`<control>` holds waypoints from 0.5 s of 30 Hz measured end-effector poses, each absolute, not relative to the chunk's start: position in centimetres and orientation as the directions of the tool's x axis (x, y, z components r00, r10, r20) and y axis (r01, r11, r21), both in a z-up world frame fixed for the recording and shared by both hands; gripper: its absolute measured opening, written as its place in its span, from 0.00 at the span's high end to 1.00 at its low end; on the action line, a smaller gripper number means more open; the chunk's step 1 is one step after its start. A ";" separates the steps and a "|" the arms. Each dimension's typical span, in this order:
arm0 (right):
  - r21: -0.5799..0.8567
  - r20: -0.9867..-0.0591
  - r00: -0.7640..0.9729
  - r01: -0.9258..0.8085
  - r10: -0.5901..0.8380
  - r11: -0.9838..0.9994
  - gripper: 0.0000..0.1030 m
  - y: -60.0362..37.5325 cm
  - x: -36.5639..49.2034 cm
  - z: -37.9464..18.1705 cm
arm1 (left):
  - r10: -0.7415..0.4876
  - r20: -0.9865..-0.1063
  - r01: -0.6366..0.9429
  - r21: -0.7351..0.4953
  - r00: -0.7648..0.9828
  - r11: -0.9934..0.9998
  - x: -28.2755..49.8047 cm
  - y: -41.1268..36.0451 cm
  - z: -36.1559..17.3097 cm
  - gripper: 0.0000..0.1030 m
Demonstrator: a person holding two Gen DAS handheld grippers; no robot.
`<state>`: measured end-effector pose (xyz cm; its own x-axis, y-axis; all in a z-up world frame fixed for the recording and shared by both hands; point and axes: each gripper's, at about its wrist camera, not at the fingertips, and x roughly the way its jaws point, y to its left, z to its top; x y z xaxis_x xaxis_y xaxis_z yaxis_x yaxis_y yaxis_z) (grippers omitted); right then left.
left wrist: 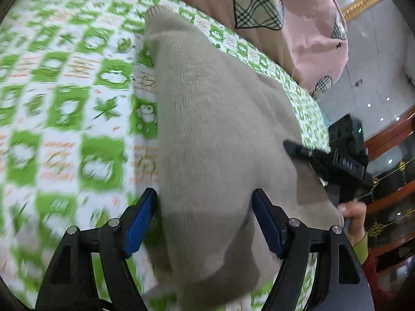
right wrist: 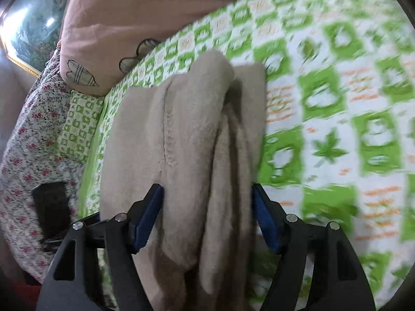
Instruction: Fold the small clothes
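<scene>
Blue-padded black fingers of the left gripper (left wrist: 205,217) fill the bottom of the left wrist view, spread wide on either side of a beige knitted garment (left wrist: 207,134); the pads touch its flanks, but whether they truly pinch it or only straddle it cannot be told. In the right wrist view, the right gripper (right wrist: 207,215) stands the same way, its blue fingers parted around a bunched, doubled-over length of the same beige knit (right wrist: 186,134), whose hanging folds pass between them; again a firm grip cannot be confirmed. The garment rests on a bed covered by a green-and-white checked sheet with orange lettering (left wrist: 64,90), lying lengthwise near the bed's edge. The right gripper also shows from the side at the right of the left view, its tip against the knit, with the person's hand (left wrist: 354,215) behind it. Having a gripper at each end likely lets the person carry the cloth level, so the fold stays even. A pink pillow with plaid heart patches (right wrist: 124,26) sits at the head of the bed. Both views are smeared by motion blur. The fold looks partly made, not finished.
</scene>
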<state>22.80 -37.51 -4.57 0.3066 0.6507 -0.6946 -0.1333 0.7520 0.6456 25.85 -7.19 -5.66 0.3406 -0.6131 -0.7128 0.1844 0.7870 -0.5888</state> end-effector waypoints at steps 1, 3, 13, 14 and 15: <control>0.662 -0.691 0.288 -0.118 0.664 0.740 0.32 -37.3 23.1 -5.2 | -0.645 -0.692 0.187 -0.622 0.324 0.761 26.7 -7.3 -6.3 0.28; 0.683 -0.673 0.286 -0.113 0.682 0.721 0.35 -37.1 23.3 -5.5 | -0.690 -0.655 0.186 -0.670 0.306 0.719 27.7 -7.0 -7.4 0.44; 0.718 -0.592 0.298 -0.228 0.749 0.658 0.66 -31.6 20.0 -2.4 | -0.658 -0.614 0.251 -0.618 0.436 0.745 19.6 -0.7 -1.5 0.55; 0.727 -0.573 0.292 -0.251 0.766 0.640 0.66 -30.2 19.8 -1.9 | -0.649 -0.608 0.246 -0.615 0.457 0.749 18.2 1.1 -0.7 0.55; 0.733 -0.560 0.285 -0.267 0.778 0.626 0.66 -29.4 20.0 -1.5 | -0.642 -0.607 0.243 -0.610 0.468 0.754 17.3 2.1 -0.3 0.55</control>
